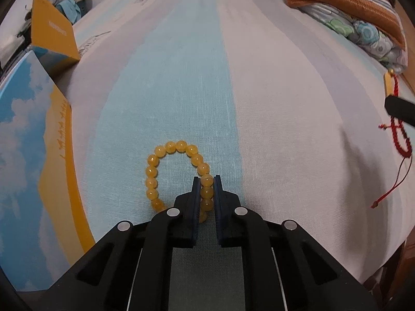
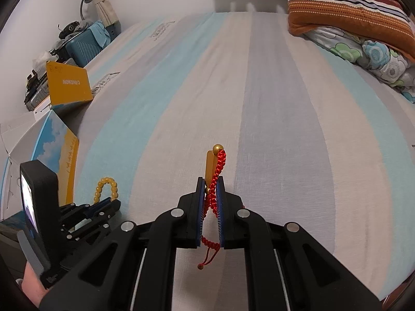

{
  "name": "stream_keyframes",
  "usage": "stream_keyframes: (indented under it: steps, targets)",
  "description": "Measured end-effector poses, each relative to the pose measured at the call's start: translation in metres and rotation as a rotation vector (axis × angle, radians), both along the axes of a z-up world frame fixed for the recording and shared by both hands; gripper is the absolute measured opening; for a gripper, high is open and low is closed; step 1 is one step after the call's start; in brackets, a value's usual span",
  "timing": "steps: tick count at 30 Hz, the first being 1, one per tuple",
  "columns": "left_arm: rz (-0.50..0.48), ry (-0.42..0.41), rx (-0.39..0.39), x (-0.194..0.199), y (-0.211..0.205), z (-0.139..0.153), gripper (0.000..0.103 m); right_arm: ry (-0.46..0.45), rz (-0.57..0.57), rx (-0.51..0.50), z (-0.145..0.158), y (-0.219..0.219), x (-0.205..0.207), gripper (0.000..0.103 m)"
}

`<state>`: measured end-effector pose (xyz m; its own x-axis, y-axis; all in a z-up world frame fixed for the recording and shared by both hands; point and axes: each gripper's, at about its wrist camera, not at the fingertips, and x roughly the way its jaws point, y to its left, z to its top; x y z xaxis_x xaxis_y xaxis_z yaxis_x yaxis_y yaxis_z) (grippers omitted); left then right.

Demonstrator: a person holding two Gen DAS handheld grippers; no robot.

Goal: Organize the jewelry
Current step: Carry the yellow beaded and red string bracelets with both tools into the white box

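- Jewelry on a bed [image 1: 285, 129] with a striped sheet in pale blue, grey and off-white, so two pieces are in play.
- Left tool [image 1: 207, 181] is clamped on the right side of a yellow round-bead bracelet [image 1: 155, 173]; the beads sit squeezed between the blue pads, and the rest of the loop lies on the pale blue stripe.
- Right tool [image 2: 210, 181] is closed tight on a red braided cord bracelet [image 2: 216, 171] with a gold bar and small gold beads; the gold end sticks out past the tips and the red tail dangles underneath.
- In the right wrist view the left tool sits off at the left edge with the yellow loop poking up over it.
- Yellow and sky-blue printed cardboard box [image 1: 31, 134] stands just left of the yellow bracelet, lid flap up.
- Striped orange pillow [image 2: 350, 7] and a flowery quilt [image 2: 376, 57] are piled at the far right corner of the bed.
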<state>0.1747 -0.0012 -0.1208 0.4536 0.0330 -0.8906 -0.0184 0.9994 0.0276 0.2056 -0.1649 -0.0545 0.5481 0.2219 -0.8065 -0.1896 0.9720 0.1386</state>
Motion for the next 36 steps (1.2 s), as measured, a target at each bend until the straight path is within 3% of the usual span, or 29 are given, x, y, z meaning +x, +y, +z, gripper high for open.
stream_keyframes:
  steps: [13, 36]
  targets:
    - [0.065, -0.032, -0.068, -0.002, 0.020, 0.053, 0.009, -0.011, 0.004, 0.023, 0.017, 0.003, -0.010, 0.008]
    - [0.094, -0.105, -0.087, -0.039, 0.047, 0.124, 0.009, -0.034, -0.013, 0.013, 0.063, 0.025, -0.045, 0.008]
